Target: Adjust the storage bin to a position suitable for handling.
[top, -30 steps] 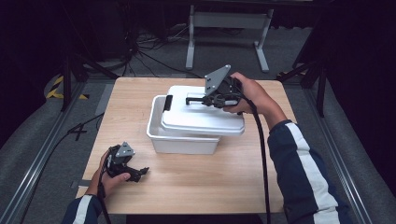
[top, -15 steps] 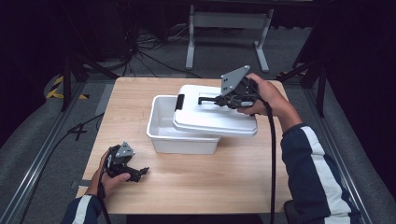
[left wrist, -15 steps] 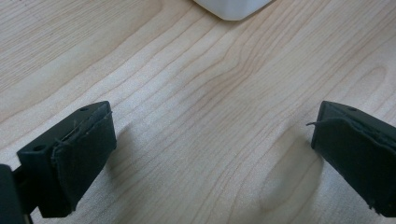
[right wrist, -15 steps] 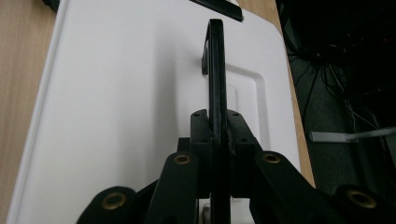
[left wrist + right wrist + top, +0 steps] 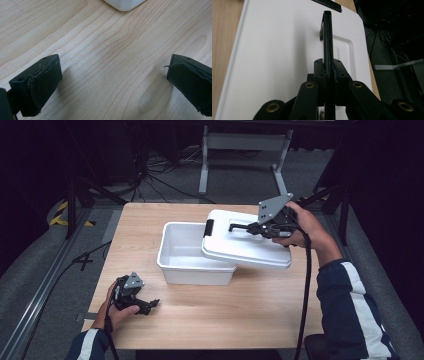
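Observation:
A white plastic bin [image 5: 186, 256] stands on the wooden table [image 5: 250, 315], its inside bare and visible. Its white lid [image 5: 245, 247] is lifted and shifted to the right, overhanging the bin's right rim. My right gripper [image 5: 255, 227] is shut on the lid's black handle [image 5: 327, 37], which stands upright between the jaws above the lid [image 5: 282, 50]. My left gripper [image 5: 147, 306] rests open near the table's front left corner, with bare wood between its fingers [image 5: 42, 82]. A corner of the bin [image 5: 123, 3] shows beyond it.
A metal stand [image 5: 242, 155] and cables lie on the dark floor behind the table. A rail [image 5: 45, 290] runs along the left side. Bare wood lies in front of the bin and to its left.
The right gripper has carried the lid to the right and slightly up, uncovering most of the bin. The left gripper has stayed put.

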`<act>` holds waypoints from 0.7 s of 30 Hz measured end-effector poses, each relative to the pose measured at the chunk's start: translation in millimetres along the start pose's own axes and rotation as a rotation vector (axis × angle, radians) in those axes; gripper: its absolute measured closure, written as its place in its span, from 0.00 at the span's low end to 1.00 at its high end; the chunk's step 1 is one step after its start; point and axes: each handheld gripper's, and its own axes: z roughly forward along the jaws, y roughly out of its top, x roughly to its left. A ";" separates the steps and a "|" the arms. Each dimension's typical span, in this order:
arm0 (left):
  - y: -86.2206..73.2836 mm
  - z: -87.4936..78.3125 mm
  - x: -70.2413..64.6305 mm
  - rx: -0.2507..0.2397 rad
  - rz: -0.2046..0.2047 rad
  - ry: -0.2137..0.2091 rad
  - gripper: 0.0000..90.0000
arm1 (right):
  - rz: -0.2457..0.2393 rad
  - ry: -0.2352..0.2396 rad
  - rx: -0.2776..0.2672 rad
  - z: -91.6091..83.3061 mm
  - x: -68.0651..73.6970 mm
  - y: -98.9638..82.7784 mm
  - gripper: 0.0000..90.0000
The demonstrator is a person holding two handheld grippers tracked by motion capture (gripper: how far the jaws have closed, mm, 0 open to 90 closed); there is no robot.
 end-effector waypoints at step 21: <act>0.0 -0.2 0.1 0.002 0.002 0.002 0.00 | 0.056 -0.065 0.008 -37.1 5.1 -61.2 0.93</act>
